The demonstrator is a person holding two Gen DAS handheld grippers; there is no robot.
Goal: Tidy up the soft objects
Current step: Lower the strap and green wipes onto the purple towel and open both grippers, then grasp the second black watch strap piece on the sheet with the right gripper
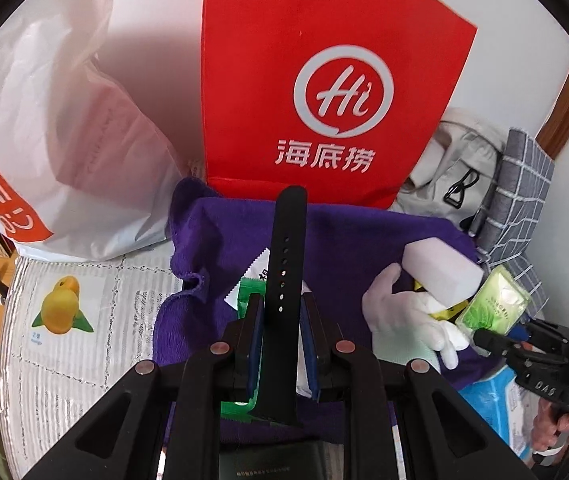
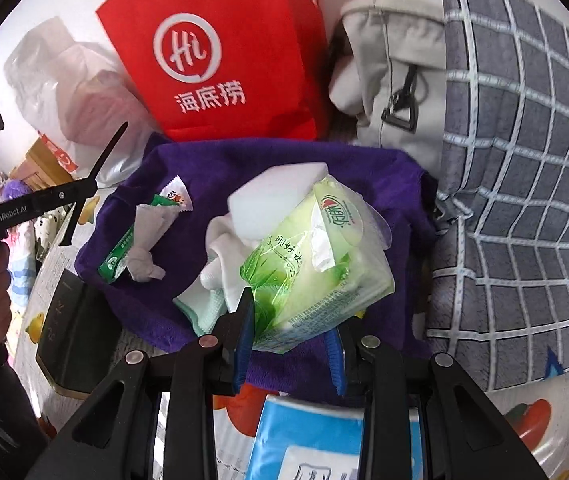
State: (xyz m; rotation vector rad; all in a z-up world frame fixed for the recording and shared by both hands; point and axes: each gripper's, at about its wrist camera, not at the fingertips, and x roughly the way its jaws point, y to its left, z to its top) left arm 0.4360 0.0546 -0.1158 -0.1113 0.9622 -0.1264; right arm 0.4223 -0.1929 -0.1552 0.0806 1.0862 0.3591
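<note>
While clamping strap (image 1: 282, 280), left gripper (image 1: 282, 304), narrow.

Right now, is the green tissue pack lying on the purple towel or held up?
Held up: the right gripper clamps the tissue pack above the purple towel.

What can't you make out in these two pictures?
- Red bag: top cut off by the frame edge in both views, so its contents stay hidden.
- Glove: half buried under the tissue pack in the right view.
- Dark book: left view, mostly hidden behind the left gripper, which is shut on a black strap.
- Blue pack: right view, cut off by the lower edge behind the right gripper.
</note>
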